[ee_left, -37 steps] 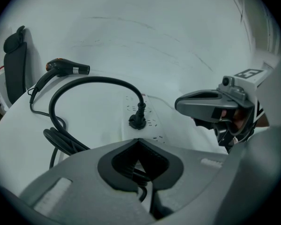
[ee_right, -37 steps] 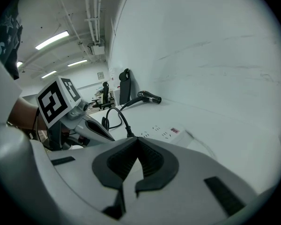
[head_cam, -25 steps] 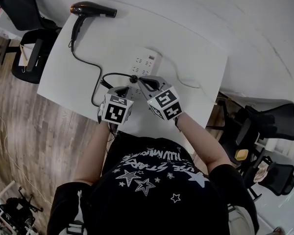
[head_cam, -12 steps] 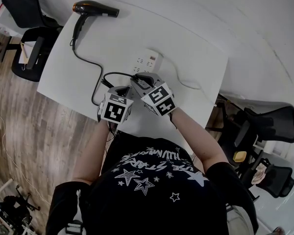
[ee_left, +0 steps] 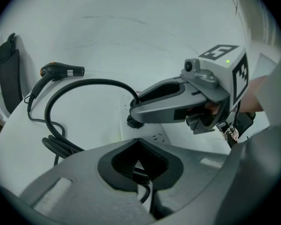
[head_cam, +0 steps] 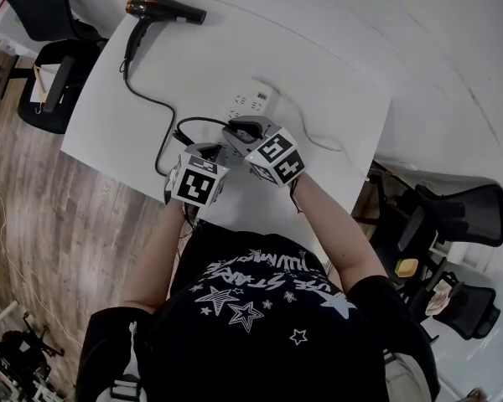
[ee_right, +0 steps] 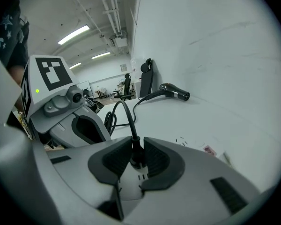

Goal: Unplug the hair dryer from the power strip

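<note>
Scene: seen from above, a person in a black star-printed shirt (head_cam: 260,308) leans over a white table (head_cam: 335,65), with a gripper in each hand.
Hair dryer (head_cam: 163,10): black, lying on its side at the far left corner of the table. It is at about 11 o'clock from the grippers and well apart from them.
Cord (head_cam: 142,99): black. It runs from the dryer's handle toward the near edge and bunches into loops at 9 o'clock of the left gripper. From there it arches over to the plug.
Plug (ee_right: 136,154): small, black and upright, just over the socket slots. No view shows whether its prongs are seated in the strip.
Power strip (head_cam: 251,100): white, lying mid-table and slanting from 1 o'clock to 7 o'clock. Its near end goes under the grippers.
Right gripper (ee_right: 136,149): its jaws pinch the plug from both sides, with the cord rising straight out between them.
Left gripper (ee_left: 138,142): at 7 o'clock of the right gripper, just beside it. Its jaw tips are pressed together at the strip's near end, and I can make out nothing held between them. Contact with the strip is unclear.
Surroundings: black office chairs (head_cam: 46,23) at 9 and 3 o'clock, on a wood floor (head_cam: 33,224).
</note>
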A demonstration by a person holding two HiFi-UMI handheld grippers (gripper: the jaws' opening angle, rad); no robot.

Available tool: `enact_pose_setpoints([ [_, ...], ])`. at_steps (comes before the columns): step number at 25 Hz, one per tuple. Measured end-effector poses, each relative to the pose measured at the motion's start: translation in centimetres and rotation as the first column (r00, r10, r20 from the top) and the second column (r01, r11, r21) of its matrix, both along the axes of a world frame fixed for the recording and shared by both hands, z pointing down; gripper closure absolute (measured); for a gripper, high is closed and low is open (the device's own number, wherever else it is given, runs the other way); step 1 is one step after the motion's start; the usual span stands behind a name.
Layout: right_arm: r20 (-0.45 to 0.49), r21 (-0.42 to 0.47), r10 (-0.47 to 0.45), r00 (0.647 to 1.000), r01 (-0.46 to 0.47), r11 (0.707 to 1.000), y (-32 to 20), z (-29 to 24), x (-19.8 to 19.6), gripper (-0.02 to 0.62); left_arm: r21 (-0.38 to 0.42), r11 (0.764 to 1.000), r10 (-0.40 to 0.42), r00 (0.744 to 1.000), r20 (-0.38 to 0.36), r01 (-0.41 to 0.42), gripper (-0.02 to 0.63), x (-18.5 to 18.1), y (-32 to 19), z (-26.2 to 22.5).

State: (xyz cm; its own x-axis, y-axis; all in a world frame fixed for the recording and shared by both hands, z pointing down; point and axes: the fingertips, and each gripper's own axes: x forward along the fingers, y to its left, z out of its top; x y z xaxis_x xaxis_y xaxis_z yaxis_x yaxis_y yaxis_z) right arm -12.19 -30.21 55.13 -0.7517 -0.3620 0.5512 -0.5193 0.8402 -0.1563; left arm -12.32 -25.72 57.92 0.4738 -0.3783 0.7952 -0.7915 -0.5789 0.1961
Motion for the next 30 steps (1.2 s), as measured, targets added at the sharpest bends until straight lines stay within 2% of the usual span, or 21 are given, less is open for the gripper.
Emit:
enact_pose_setpoints([
  [5, -0.097, 0.055, -0.015, 0.995, 0.021, 0.998, 0.36, -0.16, -0.13, 0.526, 0.004, 1.0, 0.001, 1.0, 0.03, -0.001, 0.6, 0.11, -0.15, -0.01],
  [9, -0.127, 0.082, -0.001, 0.992, 0.012, 0.997, 0.52, -0.23, -0.15, 0.534, -0.002, 1.0, 0.007, 0.998, 0.068, -0.007, 0.6, 0.16, -0.08, 0.02],
  [12, -0.12, 0.037, -0.04, 0.992, 0.044, 0.998, 0.41, -0.01, -0.12, 0.534, 0.005, 1.0, 0.022, 0.997, 0.071, -0.023, 0.6, 0.19, -0.03, 0.09],
  [16, -0.098, -0.032, -0.094, 0.991, 0.091, 0.995, 0.03, 0.07, -0.06, 0.531, 0.008, 1.0, 0.014, 0.999, 0.039, -0.014, 0.6, 0.08, -0.02, 0.0],
  [19, -0.059, -0.061, -0.08, 0.995, 0.076, 0.995, -0.14, 0.0, 0.05, 0.528, 0.019, 1.0, 0.016, 0.999, 0.032, -0.017, 0.6, 0.12, -0.05, -0.05],
  [21, -0.059, -0.044, -0.053, 0.997, 0.05, 0.998, -0.15, -0.11, 0.12, 0.528, 0.022, 0.999, 0.025, 0.999, 0.04, -0.026, 0.6, 0.22, -0.09, -0.03],
  [26, -0.179, 0.082, -0.052, 0.982, 0.068, 0.994, 0.58, -0.67, -0.23, 0.538, 0.007, 0.999, 0.032, 0.997, 0.066, -0.032, 0.6, 0.19, -0.02, -0.07],
  [30, -0.168, 0.085, -0.042, 0.985, 0.057, 0.995, 0.64, -0.52, -0.19, 0.541, 0.013, 0.999, 0.029, 0.996, 0.081, -0.03, 0.6, 0.22, 0.04, 0.01],
])
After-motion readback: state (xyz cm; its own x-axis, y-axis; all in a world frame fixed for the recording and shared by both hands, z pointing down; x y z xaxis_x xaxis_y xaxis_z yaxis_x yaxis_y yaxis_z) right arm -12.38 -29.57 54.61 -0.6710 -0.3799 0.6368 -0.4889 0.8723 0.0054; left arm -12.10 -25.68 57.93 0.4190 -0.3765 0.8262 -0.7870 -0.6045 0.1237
